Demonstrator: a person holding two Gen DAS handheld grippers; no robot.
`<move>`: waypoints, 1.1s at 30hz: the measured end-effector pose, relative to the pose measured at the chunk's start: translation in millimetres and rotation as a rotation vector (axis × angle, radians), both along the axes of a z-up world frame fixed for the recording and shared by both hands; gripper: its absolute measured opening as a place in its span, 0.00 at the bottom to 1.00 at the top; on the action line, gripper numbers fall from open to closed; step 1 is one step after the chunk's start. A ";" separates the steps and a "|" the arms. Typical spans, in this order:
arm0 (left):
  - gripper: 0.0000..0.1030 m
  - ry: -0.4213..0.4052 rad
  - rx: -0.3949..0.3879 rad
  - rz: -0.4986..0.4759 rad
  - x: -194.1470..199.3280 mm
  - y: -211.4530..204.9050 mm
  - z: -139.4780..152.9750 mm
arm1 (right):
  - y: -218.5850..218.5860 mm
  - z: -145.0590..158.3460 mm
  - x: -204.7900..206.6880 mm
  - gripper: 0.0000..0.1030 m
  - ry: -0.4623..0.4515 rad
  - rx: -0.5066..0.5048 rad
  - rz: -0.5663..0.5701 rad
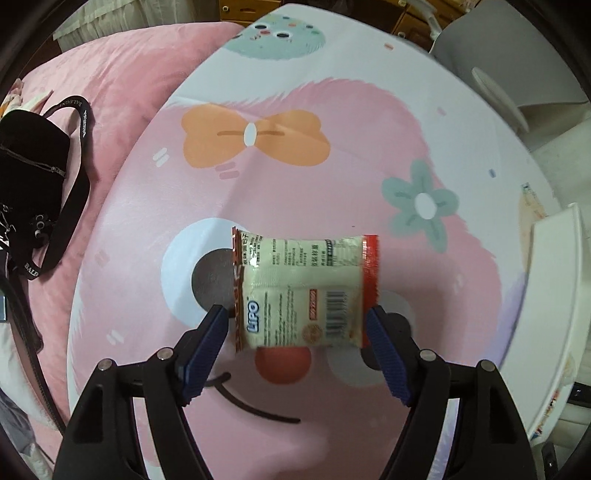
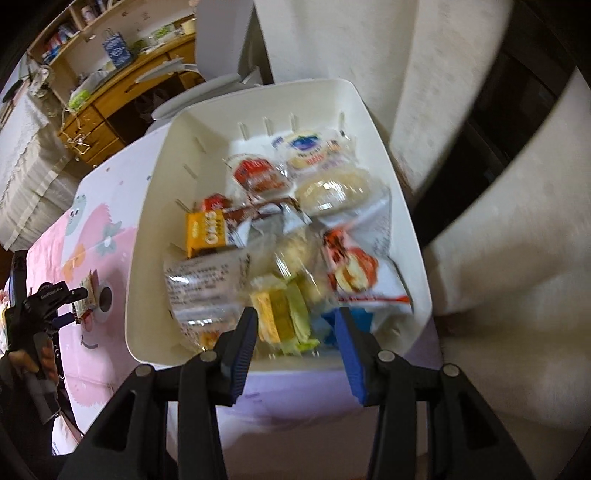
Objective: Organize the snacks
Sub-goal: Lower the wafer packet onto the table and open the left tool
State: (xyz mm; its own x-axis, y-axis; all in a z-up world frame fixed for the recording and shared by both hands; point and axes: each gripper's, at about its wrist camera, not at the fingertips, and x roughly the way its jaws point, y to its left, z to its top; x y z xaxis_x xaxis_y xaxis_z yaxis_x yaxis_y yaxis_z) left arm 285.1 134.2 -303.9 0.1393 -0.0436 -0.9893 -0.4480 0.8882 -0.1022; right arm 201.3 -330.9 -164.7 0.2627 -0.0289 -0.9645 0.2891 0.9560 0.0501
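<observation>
Left tongs (image 1: 297,328) are hanging spread wide around a Lipo snack packet (image 1: 303,291) lying on the pink tabletop (image 1: 295,177), pads not pressing it. Right tongs (image 2: 295,328) are gaping empty over the white bin (image 2: 373,122), farther right, holding assorted snacks (image 2: 280,229).

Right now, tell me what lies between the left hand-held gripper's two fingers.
The Lipo snack packet lies on the pink cloth between the left hand-held gripper's open fingers, untouched, in the left wrist view.

wooden desk with drawers (image 2: 110,107) and shelves (image 2: 70,22) at far wall, pink bedding (image 1: 122,62) beside table, cartoon-print tablecloth (image 1: 258,177), cream textured wall (image 2: 461,92)
</observation>
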 end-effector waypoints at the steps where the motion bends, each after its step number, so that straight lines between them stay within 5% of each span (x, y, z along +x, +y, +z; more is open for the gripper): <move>1: 0.73 0.006 0.003 -0.004 2.3 -0.2 -2.8 | -0.7 0.0 -2.0 0.43 0.003 -0.002 -0.007; 5: 0.73 0.000 0.028 -0.021 7.0 -1.0 -4.2 | -3.5 2.9 -9.1 0.43 0.012 -0.009 -0.033; 15: 0.49 -0.043 0.061 -0.025 7.2 -3.8 2.2 | -6.7 9.5 -14.0 0.43 0.017 -0.025 -0.008; 21: 0.45 -0.050 0.071 -0.018 2.0 -6.8 8.7 | -10.6 11.1 -16.8 0.43 0.003 -0.012 0.006; 25: 0.20 -0.071 0.086 -0.013 -1.7 -11.1 21.3 | -12.8 13.0 -20.5 0.43 -0.011 0.005 0.021; 33: 0.10 -0.077 0.041 0.003 -17.3 -18.3 31.4 | -20.0 17.9 -25.4 0.43 -0.058 0.042 0.057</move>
